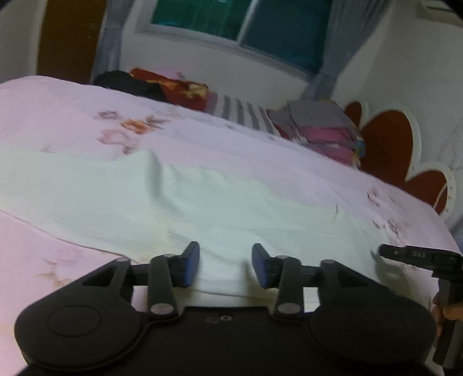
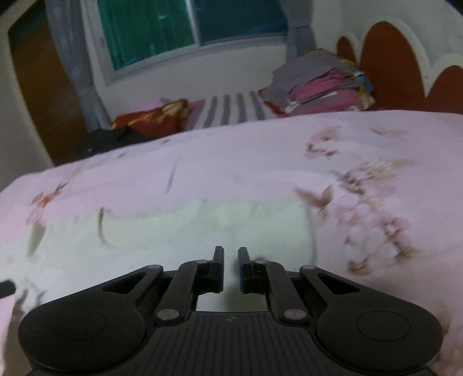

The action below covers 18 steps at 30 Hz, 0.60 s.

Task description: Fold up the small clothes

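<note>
Faintly, right gripper (image 1: pixel 416 256) bears blurred, unreadable marking.

Soft matt pale cloth garment (image 1: pixel 202 202) lies on the matt floral cotton bedsheet (image 1: pixel 72 115); left gripper (image 1: pixel 225 266) is matt black plastic.

The right claw (image 2: pixel 230 267) is sitting at six o'clock, its jaws drawn nearly together with only a thin gap showing, and whether cloth is pinched there is too blurred to tell. Just ahead, a pale green garment (image 2: pixel 173 231) is lying flat on the pink floral bed cover (image 2: pixel 260 150). Up at one o'clock a stack of folded clothes (image 2: pixel 318 84) is resting by the red headboard (image 2: pixel 385 57); at eleven o'clock, a window (image 2: pixel 185 26).
</note>
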Tool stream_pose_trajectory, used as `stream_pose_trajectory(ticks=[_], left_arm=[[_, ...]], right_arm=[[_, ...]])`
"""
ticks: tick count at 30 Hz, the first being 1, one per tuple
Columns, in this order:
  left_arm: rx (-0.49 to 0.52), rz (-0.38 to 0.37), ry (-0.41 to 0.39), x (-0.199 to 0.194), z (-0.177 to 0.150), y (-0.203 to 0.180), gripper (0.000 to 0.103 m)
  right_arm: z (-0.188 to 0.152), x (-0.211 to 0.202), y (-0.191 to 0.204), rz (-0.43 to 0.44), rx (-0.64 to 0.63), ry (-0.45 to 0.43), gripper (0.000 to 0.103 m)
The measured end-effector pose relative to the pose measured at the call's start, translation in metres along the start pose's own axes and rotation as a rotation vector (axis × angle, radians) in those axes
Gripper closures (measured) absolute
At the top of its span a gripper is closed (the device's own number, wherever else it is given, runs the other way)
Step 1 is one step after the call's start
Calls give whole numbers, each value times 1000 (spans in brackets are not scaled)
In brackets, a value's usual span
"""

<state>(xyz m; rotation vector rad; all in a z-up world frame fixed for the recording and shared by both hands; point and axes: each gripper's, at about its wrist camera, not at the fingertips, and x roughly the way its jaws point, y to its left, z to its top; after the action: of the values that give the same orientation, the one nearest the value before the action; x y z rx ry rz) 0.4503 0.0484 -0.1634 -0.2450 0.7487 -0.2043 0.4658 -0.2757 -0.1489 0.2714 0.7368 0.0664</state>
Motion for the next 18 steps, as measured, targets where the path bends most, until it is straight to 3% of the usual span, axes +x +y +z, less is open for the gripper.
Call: stream_pose_trajectory(ticks=[5,12,18], left_arm=[[-19,28,81,28,-6,8,63],[-53,17,92,8,-4,10,59],[-88,18,88,-14,-5,21,47]], right_arm=[[-21,8,10,-10,-51,47,95],[-35,-1,-11,-63,-36,61,95],[-35,-14,17,-19,-61,49,95]])
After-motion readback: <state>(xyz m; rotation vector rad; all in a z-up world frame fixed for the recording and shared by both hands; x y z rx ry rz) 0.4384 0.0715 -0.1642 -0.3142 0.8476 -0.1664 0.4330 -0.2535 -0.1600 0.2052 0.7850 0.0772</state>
